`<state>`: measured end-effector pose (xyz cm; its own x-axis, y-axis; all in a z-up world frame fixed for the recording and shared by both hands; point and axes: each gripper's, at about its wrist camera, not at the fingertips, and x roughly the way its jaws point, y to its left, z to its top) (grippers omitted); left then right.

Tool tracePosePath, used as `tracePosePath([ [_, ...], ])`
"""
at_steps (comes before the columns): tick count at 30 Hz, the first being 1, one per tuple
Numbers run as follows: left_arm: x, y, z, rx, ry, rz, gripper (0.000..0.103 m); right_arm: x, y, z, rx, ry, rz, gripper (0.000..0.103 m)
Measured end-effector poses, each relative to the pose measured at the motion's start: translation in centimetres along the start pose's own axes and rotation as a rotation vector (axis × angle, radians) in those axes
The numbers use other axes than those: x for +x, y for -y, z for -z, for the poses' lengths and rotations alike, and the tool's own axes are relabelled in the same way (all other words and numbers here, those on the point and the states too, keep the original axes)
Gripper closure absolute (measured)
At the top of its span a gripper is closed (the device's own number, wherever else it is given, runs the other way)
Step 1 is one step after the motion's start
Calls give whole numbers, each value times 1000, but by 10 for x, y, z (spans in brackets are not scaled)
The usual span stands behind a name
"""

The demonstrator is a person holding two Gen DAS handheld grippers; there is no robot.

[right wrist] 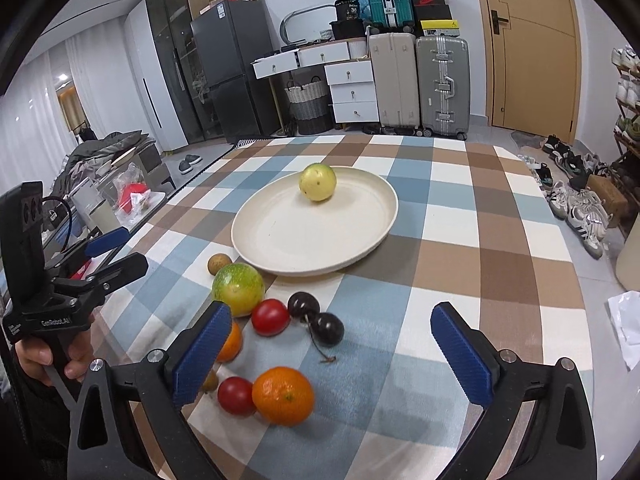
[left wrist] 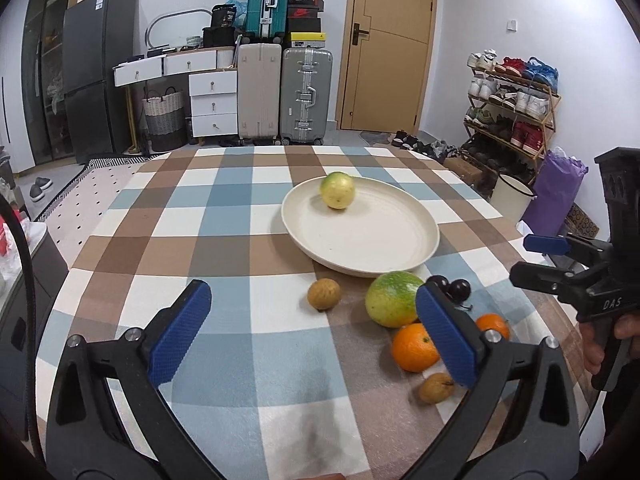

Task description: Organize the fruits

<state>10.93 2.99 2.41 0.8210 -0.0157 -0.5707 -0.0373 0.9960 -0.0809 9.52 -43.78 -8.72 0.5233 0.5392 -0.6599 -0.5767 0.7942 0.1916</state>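
A cream plate (left wrist: 400,258) (right wrist: 280,256) holds one yellow-green fruit (left wrist: 337,190) (right wrist: 317,182). Loose on the checked cloth near the plate lie a larger green-yellow fruit (left wrist: 390,299) (right wrist: 238,288), a brown longan (left wrist: 323,294) (right wrist: 219,263), two dark cherries (left wrist: 452,286) (right wrist: 316,317), two oranges (left wrist: 414,347) (right wrist: 283,395), another longan (left wrist: 436,387) and two red tomatoes (right wrist: 270,317). My left gripper (left wrist: 316,334) is open and empty, above the cloth left of the fruit pile. My right gripper (right wrist: 332,358) is open and empty, over the cloth just right of the pile.
The table's far edge (left wrist: 280,148) faces suitcases (left wrist: 306,94), drawers and a door. A shoe rack (left wrist: 512,108) and a white bin (left wrist: 512,196) stand to the right. Crumpled white paper (right wrist: 626,324) lies at the table's right edge.
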Motion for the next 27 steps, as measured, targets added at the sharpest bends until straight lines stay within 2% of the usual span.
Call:
tracePosePath([
  [4, -2, 16, 6, 46, -12, 0, 1, -3, -1, 7, 8, -16, 0, 2],
  [10, 3, 26, 13, 49, -44, 27, 1, -6, -6, 20, 18, -33, -1, 2],
  [27, 22, 58, 47, 124, -179, 112, 1, 0, -4, 57, 73, -82, -4, 2],
])
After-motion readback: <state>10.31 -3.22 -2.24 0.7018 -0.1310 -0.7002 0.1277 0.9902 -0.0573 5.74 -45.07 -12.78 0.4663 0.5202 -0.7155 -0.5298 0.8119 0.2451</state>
